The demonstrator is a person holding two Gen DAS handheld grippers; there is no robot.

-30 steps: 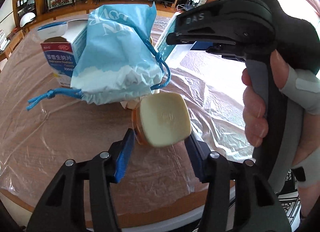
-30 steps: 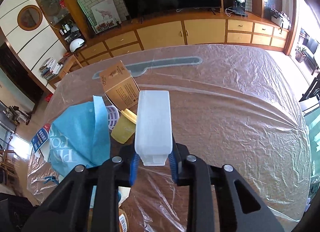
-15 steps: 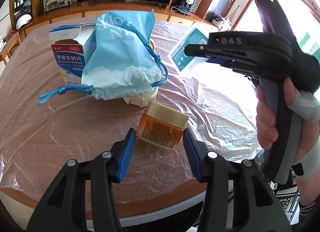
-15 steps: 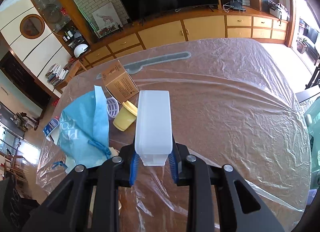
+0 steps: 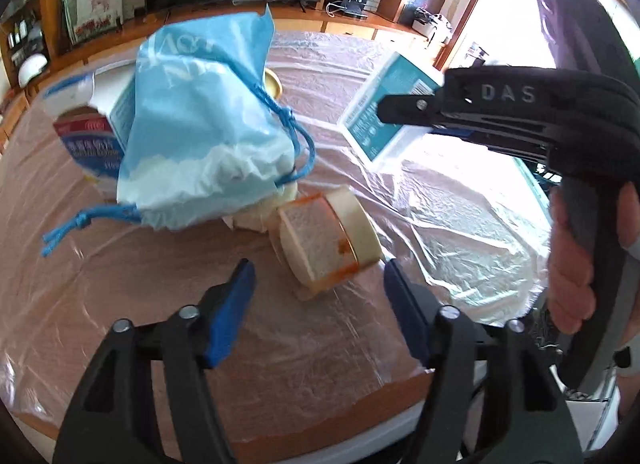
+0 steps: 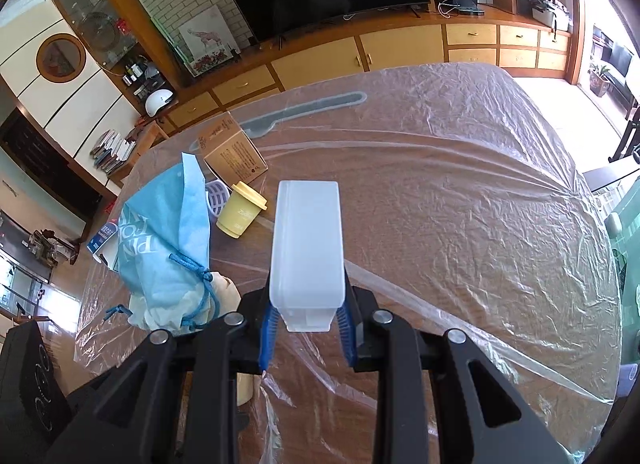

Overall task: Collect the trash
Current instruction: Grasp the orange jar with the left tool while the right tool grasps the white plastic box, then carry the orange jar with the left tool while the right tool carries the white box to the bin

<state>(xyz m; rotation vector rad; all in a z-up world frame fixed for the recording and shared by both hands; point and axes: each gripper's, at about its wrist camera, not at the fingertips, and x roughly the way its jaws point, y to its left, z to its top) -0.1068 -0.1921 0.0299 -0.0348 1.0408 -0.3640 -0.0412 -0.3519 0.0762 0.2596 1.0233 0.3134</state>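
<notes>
Left wrist view only: left gripper (image 5: 318, 288) jaws opening, amber jar (image 5: 324, 238) on the worktop (image 5: 120, 304) between them, untouched. Right wrist view only: right gripper (image 6: 307, 328) jaws clamped on white box (image 6: 306, 248); yellow cup (image 6: 240, 210) behind blue bag (image 6: 168, 240).

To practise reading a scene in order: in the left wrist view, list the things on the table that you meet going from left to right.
Blue-and-white medicine box → blue drawstring bag → orange jar with cream lid → teal-and-white box, held off the table by the right gripper.
</notes>
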